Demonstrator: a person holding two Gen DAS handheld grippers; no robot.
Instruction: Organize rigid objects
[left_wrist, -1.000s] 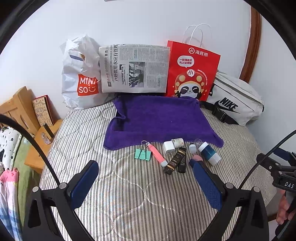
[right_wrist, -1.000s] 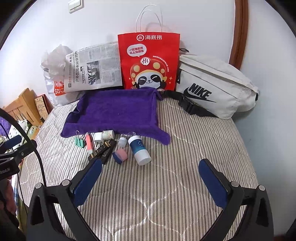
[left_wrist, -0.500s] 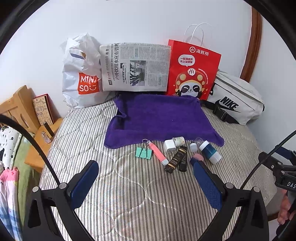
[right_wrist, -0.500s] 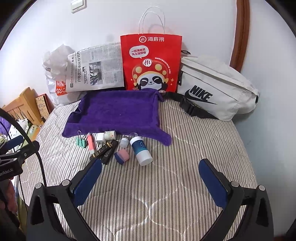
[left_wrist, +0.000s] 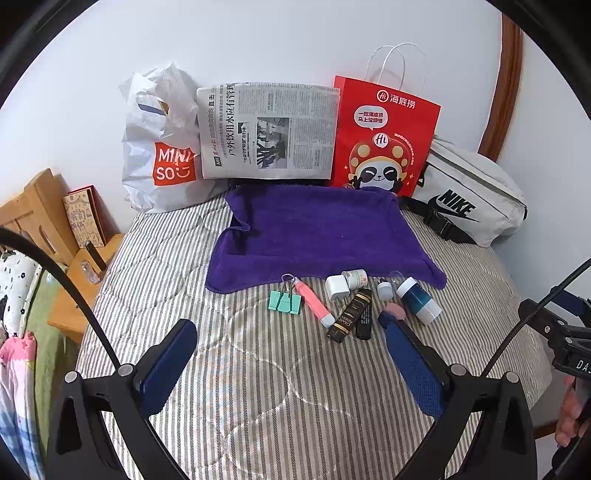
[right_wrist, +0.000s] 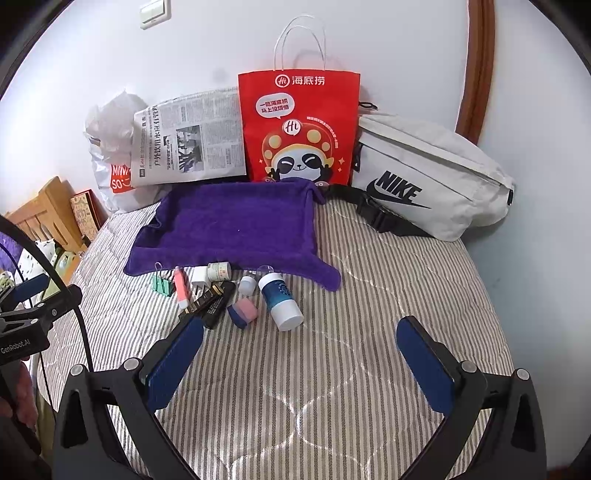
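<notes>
Purple towel (right_wrist: 229, 229) lies bare; both grippers, left (left_wrist: 288, 345) and right (right_wrist: 301, 343), gape empty; next, grasp the near blue bottle (right_wrist: 279, 299).

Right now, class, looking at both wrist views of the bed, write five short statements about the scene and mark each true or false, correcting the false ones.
1. Both grippers are open and hold nothing. True: the left gripper and the right gripper are open above the striped bedding.
2. The small items lie on top of the purple towel. False: the purple towel is bare; the items lie in front of it.
3. The green binder clip touches the pink tube. True.
4. The red paper bag lies flat. False: it stands upright.
5. The blue and white bottle stands upright. False: it lies on its side.
</notes>
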